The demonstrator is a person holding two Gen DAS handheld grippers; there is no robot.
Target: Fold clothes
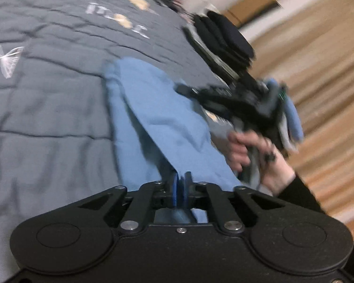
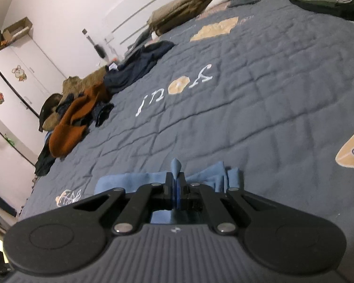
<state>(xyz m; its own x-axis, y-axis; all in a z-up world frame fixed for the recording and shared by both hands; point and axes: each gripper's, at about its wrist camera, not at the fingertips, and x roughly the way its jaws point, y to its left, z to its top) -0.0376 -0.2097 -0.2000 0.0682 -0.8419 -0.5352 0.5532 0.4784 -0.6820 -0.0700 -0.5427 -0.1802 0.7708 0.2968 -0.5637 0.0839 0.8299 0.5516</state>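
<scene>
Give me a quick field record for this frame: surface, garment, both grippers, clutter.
surface: grey quilted bedspread
garment: light blue garment, partly spread on the bedspread, bunched at the right gripper
left gripper: jaws shut on the garment's edge
right gripper: jaws shut, blue fabric poking out between them
hand: holds the right gripper's handle, black sleeve at the wrist
clutter: pile of unfolded clothes at the far bed edge, incl. a rust-orange piece; folded dark stack far right
image quality: left view motion-blurred

garment (image 1: pixel 158 118) on quilt (image 1: pixel 47 118) | clothes pile (image 2: pixel 82 103) at quilt's left edge
</scene>
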